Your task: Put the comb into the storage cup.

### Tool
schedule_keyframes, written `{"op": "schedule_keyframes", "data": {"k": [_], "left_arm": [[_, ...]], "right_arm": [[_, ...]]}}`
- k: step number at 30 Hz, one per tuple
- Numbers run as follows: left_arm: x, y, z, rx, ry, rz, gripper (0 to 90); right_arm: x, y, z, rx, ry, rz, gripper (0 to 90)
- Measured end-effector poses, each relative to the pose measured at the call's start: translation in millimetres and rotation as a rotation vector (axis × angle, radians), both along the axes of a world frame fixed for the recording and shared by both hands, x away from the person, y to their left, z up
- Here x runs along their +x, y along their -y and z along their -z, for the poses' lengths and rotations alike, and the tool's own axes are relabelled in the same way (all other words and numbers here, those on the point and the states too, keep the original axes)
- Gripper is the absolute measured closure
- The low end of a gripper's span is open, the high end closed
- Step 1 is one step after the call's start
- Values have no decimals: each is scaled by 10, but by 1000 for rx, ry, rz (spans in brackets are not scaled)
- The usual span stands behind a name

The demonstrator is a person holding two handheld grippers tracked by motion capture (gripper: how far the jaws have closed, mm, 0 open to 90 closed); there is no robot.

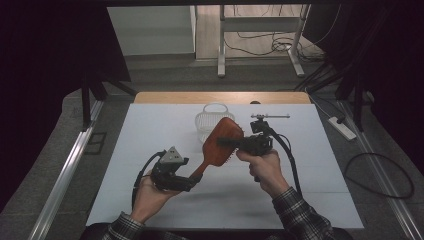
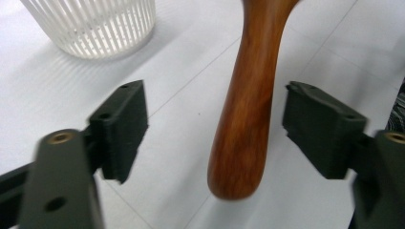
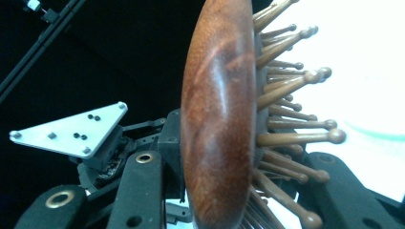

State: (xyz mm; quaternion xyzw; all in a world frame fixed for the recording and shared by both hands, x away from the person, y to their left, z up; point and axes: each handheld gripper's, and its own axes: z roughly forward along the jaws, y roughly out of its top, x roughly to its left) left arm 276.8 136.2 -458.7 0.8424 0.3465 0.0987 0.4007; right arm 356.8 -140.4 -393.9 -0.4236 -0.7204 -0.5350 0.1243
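Left gripper (image 1: 192,181): jaws open, standing clear on both sides of the brush handle; pads (image 2: 125,125) not touching the wood.
Hairbrush (image 1: 220,145): one, wooden, held above the tabletop (image 1: 150,130), between the two grippers; handle end points toward the left gripper, head sits in the right gripper.
Right gripper (image 1: 227,143): jaws closed on the brush head, one against the smooth wooden back, the other on the bristle side.
Basket (image 1: 210,120): one, white, slatted, standing on the tabletop just behind the brush head.
Risk, grip: the brush hangs from the right gripper alone. One jaw bears on bristle pins (image 3: 296,138), not on a flat face; judged liable to pivot or slip if the hand tilts.
Risk, handle: unsupported; a swing could knock the open left jaws or drop to the tabletop.
Risk, basket: light and near; a careless sweep of the head could tip it.
Count: two grippers, one hairbrush, one basket.
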Motion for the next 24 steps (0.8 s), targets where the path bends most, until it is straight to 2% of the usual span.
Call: {"op": "schedule_keyframes", "data": {"k": [4,8,19,24], "left_arm": [[-10,-68,10,-10,-18,-2,145],[-22,-192,3,-47,-30,-18,103],[-129,-438,22,-34,-41,-37,6],[-213,-575,46,-37,-41,-63,0]], "right_arm": [[7,27,-43,3,17,10,581],[27,52,-67,9,26,18,581],[86,88,-124,-8,52,54,580],[119,101,-149,-11,65,71,580]]}}
